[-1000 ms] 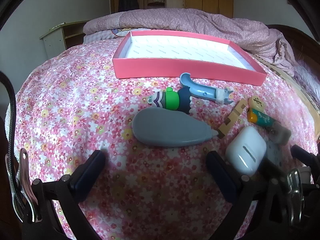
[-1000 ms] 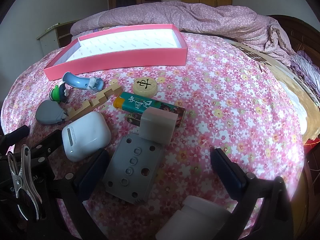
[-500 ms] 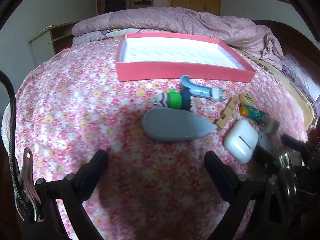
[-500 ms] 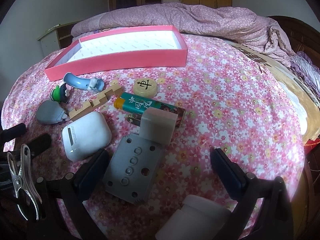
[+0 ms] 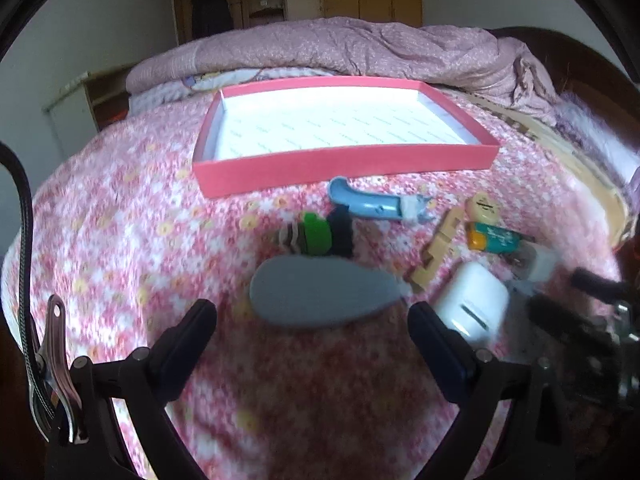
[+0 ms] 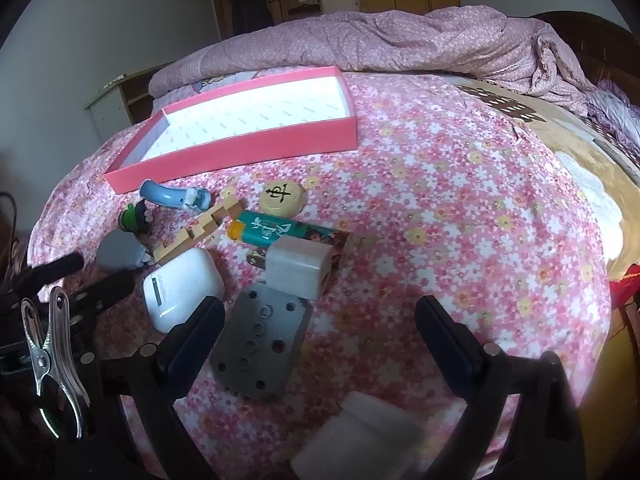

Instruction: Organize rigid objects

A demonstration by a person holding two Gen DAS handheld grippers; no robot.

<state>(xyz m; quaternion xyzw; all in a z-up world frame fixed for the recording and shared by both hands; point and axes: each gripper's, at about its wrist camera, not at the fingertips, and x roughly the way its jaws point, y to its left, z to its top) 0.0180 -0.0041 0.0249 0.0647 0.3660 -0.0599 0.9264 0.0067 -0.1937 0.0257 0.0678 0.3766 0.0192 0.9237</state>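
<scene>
On the flowered bedspread lie a grey oval piece (image 5: 320,292), a green toy figure (image 5: 316,234), a blue-handled tool (image 5: 372,204), a wooden puzzle piece (image 5: 438,248) and a white earbud case (image 5: 472,304). My left gripper (image 5: 312,320) hovers open just short of the grey oval, touching nothing. My right gripper (image 6: 320,316) has its jaws closing with nothing pressed between them. A grey plate with holes (image 6: 260,348) lies by its left finger, and a white charger plug (image 6: 300,266) rests on a teal lighter (image 6: 276,230). The pink tray (image 5: 344,168) (image 6: 240,152) holds nothing.
A round wooden chess piece (image 6: 282,196) sits near the lighter. A white block (image 6: 360,440) lies at the bottom edge under my right gripper. A rumpled purple quilt (image 6: 400,44) covers the far end of the bed. The bed's edge falls away on the right.
The left view has rolled and lifted a little, so the grey oval now sits nearer the gap between its fingers. The right gripper's fingers stand slightly closer together; the objects lie as before.
</scene>
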